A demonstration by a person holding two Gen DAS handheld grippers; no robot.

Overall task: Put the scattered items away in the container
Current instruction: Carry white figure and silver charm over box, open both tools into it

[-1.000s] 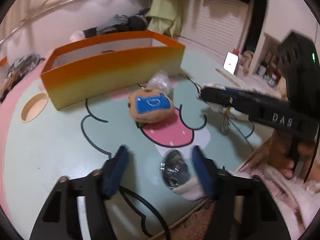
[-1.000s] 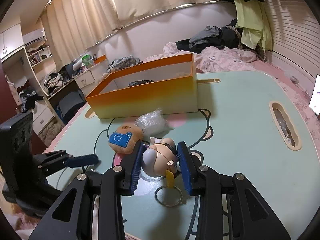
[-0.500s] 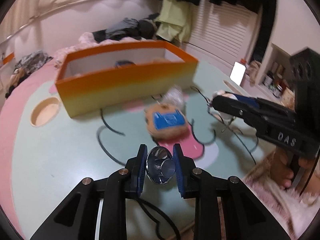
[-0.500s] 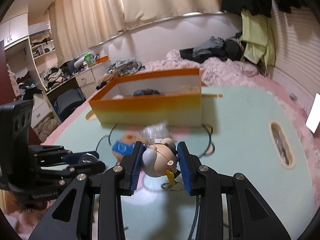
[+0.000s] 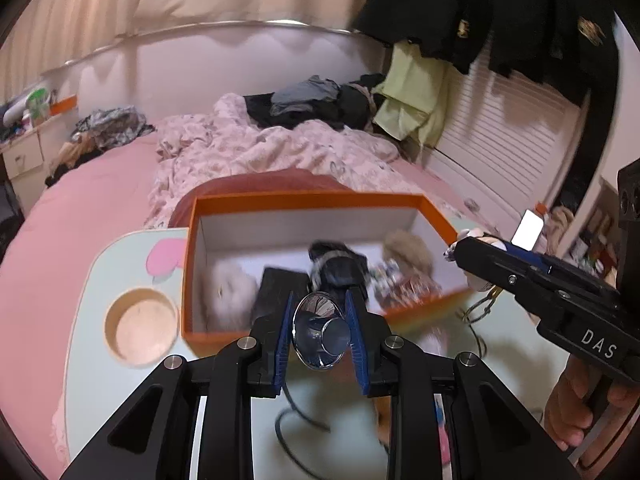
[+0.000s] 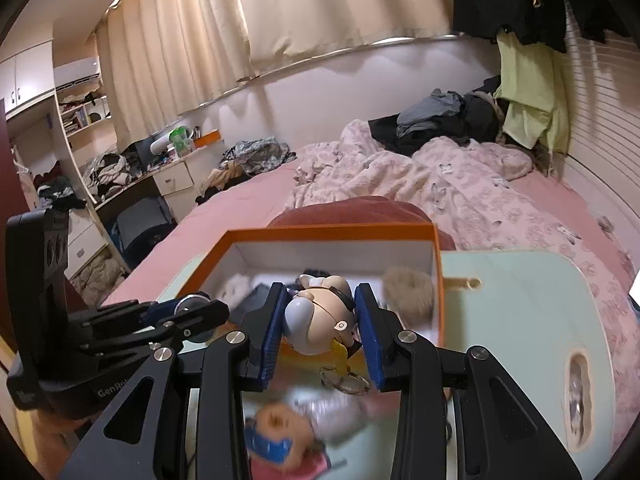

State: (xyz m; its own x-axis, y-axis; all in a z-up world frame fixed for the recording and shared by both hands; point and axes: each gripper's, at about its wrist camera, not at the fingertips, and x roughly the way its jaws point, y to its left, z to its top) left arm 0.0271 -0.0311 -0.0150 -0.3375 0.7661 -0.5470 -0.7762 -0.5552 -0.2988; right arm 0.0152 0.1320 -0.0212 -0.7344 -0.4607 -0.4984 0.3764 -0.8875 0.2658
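A: From the left wrist, what stands out around the orange box (image 5: 256, 205)?

B: The left gripper (image 5: 320, 330) pinches a shiny metal cup (image 5: 320, 336) between narrow blue pads, at the box's near wall. A round recess in the table (image 5: 141, 326) sits left of the box.

A: And the right wrist?

B: The right gripper (image 6: 320, 330) clamps a pig figurine keychain (image 6: 320, 322) over the box's near edge, its ring (image 6: 346, 380) dangling. Only here a brown plush (image 6: 280, 434) shows, blurred, on the table short of the box.

Orange box (image 5: 308, 202) white inside, mint-green table (image 6: 520, 304), blue-padded fingers (image 5: 282, 336), pink bedsheet (image 5: 92, 200).
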